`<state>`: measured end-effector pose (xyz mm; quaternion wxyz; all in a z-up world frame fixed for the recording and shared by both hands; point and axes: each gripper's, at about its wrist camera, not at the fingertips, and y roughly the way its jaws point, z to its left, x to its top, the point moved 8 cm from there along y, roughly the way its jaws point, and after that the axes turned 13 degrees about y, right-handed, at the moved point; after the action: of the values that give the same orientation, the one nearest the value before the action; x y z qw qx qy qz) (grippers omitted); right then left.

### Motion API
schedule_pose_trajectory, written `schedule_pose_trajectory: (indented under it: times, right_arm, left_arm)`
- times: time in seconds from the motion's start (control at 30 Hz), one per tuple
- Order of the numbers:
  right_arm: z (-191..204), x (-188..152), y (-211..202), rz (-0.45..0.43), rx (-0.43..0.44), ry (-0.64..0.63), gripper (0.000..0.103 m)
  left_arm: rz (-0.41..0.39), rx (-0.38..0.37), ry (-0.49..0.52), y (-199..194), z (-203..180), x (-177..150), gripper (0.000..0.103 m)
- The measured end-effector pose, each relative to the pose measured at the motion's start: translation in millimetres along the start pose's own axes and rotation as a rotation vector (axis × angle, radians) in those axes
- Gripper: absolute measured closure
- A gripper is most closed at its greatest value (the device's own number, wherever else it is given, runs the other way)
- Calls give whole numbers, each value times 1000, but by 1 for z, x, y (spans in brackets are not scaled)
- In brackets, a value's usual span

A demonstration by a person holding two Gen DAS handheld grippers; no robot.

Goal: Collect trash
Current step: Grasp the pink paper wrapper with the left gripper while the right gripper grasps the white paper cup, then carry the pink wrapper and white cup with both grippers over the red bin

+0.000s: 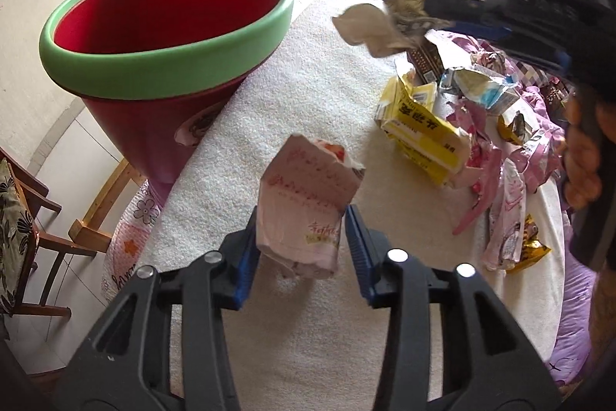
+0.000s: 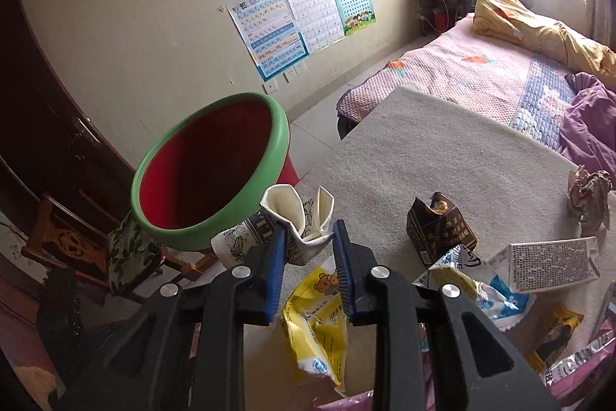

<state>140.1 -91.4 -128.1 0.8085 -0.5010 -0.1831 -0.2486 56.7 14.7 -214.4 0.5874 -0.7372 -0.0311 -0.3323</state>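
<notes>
Left tool (image 1: 300,237) grips a pink carton (image 1: 304,207); right tool (image 2: 308,257) pinches a crumpled cream wrapper (image 2: 296,222) near the red bin (image 2: 211,164).

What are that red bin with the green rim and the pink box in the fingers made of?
The red bin looks like moulded plastic: smooth, evenly coloured walls with a soft sheen and a thick green rim. The pink box, held by the left gripper, looks like thin printed cardboard: its top edge is torn ragged and its sides are creased.
</notes>
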Motion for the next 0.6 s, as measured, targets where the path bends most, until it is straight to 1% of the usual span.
schedule_pose_trajectory:
  times: [0.13, 0.23, 0.6]
  right_arm:
    - [10, -9, -15, -45, -36, -34, 79]
    - [13, -14, -25, -65, -42, -30, 79]
    - [18, -9, -50, -142, -72, -2, 79]
  left_arm:
    - [-44, 17, 10, -7, 3, 9, 64]
    - [-73, 28, 25, -13, 3, 20, 64]
    - [-187, 67, 65, -45, 13, 59, 64]
